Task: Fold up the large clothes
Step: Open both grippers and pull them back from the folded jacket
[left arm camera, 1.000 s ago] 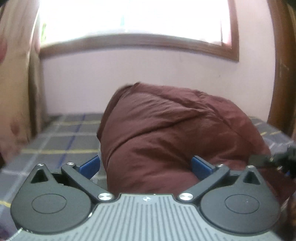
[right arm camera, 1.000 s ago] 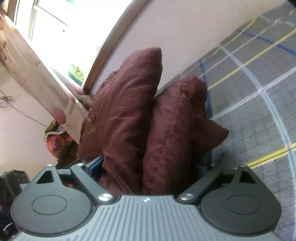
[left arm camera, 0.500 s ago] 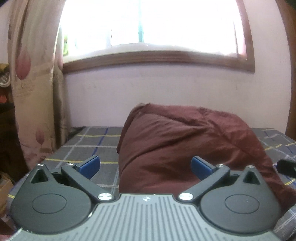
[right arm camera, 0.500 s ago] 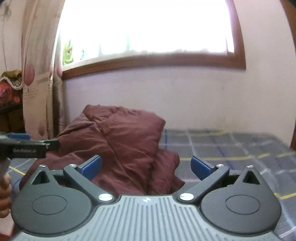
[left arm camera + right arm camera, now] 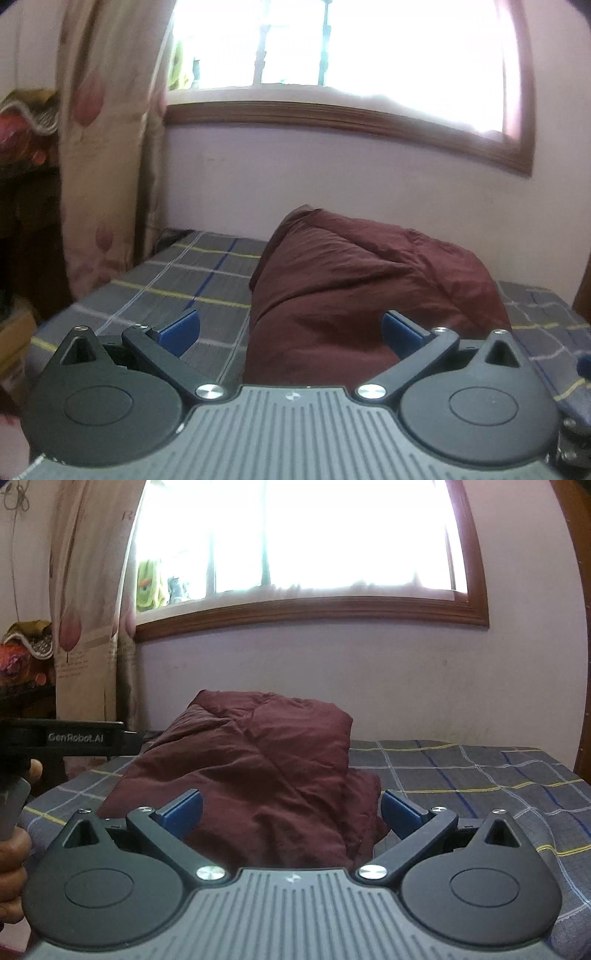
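On the left, a curtain hangs beside the window, and the bed with its checked cover runs out below it. The left gripper hovers in front of the garment, jaws wide apart with nothing pressed between them; in the right view its body shows at the left edge, held in a hand. The maroon garment sits as a puffy, folded bundle in the middle of the bed, near the wall, a lower layer poking out at its right side. The right gripper is likewise spread and empty, clear of the cloth. The fold looks largely made — what seems left is tidying. To do that well, I would come in low from both sides, take the loose lower layer at its edge rather than the bulk, and press the stack flat. Padded cloth springs back, so a firm, even press matters — a one-sided grab would likely tip the bundle over.
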Tool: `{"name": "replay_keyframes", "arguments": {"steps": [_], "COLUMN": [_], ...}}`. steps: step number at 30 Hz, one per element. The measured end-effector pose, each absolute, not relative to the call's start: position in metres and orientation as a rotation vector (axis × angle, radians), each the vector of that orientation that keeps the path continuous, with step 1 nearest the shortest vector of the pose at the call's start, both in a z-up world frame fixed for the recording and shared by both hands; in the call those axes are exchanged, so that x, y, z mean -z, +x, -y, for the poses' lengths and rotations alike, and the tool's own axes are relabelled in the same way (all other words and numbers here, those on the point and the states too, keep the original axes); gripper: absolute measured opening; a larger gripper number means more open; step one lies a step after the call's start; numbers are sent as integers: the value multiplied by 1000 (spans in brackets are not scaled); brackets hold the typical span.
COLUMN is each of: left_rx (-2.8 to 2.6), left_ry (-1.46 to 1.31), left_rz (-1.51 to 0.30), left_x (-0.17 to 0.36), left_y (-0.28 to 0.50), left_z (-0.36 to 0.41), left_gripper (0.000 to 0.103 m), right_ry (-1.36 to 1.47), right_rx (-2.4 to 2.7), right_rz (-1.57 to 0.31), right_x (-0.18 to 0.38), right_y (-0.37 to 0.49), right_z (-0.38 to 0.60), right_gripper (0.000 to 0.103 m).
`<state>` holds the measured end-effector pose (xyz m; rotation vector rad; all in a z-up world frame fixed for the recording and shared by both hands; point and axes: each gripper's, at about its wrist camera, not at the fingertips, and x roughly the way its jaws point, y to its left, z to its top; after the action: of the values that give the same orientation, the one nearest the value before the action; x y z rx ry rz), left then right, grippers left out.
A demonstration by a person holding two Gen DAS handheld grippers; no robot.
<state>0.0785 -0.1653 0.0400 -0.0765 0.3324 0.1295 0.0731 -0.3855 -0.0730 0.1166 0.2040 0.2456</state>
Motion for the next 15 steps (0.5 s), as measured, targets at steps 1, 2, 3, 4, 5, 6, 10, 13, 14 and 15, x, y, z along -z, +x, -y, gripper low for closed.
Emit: {"name": "replay_keyframes", "arguments": {"steps": [1,2,3,4,5,6,10,13,14,15], "left_rx": [-130,-132,-134,-138,-141,-139,-109,-91,-84,-80], "left_ry": [-87,-97,-103,-103,-86,-63,6,5,-3,-16], "left_rz": [-337,-351,-362,-367,-377,-397,-475,-527,-546,-564], "left_x": [-39,-39,-39,-39,-39,-39,-33,-27,-25,-23], "left_y": [77,77,76,75,75,76,75,72,71,71], "left_z": [164,163,162,162,163,164,172,175,175,175], "left_gripper": [103,103,103,103,103,103,103,103,103,103], "right_ry": [121,126,132,134,131,124,81,95,107,112], "right_rx": [-250,-252,-252,-252,-253,-254,-253,-243,-245,-248], "right_rz": [-208,-209,-208,-207,-208,-212,-245,-317,-342,-358], "right_x": [72,72,72,71,71,71,71,72,73,74], "right_y": [72,70,69,68,66,65,61,64,65,64], "right_z": [385,384,383,383,381,379,371,370,370,370], "right_gripper": [103,103,103,103,103,103,103,103,103,103]}}
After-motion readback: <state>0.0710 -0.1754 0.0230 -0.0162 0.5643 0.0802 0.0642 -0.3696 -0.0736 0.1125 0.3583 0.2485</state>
